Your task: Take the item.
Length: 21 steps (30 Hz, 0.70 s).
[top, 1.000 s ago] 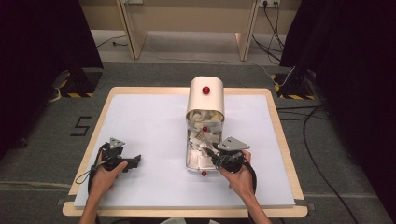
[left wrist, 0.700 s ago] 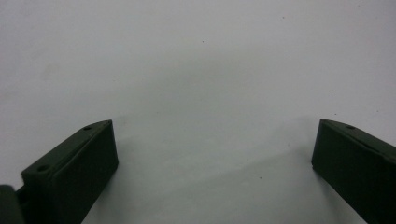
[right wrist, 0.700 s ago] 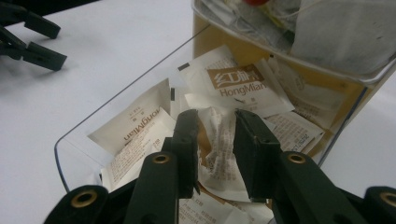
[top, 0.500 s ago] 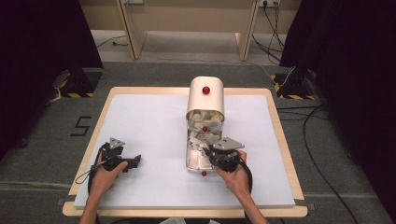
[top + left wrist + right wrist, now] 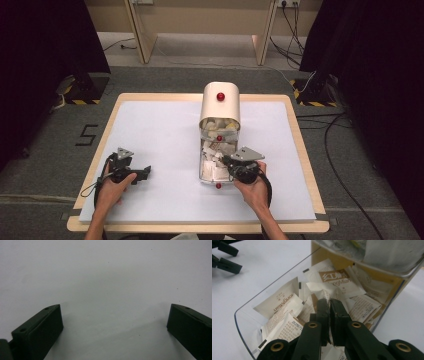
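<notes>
Holding white sachets (image 5: pixel 287 305), a clear-fronted bin (image 5: pixel 218 145) lies mid-bench (image 5: pixel 150 125). Right gripper (image 5: pixel 329 302) reaches in, jaws pinched tight on one sachet (image 5: pixel 322 290). Left gripper (image 5: pixel 115 315) rests gaping wide and empty on bare bench, well apart.

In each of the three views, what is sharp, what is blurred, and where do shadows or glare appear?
High view: even light on the white table, dark surroundings, slightly soft. Left gripper view: open jaws are blurred and cast soft shadows on the white surface. Right gripper view: the right gripper, shut on a packet, is fairly sharp; print on packets is readable; the clear tray rim catches light.
</notes>
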Available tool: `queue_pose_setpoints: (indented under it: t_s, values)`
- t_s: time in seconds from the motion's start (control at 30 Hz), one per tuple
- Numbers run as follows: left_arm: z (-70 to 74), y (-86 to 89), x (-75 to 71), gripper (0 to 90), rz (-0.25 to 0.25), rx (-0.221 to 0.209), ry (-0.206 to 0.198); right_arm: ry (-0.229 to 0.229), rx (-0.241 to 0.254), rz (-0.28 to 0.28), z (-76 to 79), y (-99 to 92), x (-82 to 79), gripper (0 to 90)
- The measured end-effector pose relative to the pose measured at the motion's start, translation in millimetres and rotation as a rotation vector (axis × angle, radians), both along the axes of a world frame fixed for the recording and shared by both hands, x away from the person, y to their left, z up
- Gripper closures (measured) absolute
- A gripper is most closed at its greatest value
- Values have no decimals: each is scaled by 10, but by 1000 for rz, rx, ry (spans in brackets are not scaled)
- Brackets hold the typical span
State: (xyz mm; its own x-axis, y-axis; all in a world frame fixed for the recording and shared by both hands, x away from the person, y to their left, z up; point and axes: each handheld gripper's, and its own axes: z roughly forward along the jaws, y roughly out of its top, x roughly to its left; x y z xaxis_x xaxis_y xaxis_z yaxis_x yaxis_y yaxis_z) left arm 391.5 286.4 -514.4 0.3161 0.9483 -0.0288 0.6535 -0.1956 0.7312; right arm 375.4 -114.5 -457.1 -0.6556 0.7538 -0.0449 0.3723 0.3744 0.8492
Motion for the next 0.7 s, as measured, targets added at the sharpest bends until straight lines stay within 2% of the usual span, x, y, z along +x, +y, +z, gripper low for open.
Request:
queue_pose_setpoints:
  t_s: [0.17,0.7]
  values:
    - [0,0,0,0,0,-1,0,-21,37,-5,109,-65,-12,865]
    - [0,1,0,0,1,-3,0,-45,63,0,226,-110,-49,866]
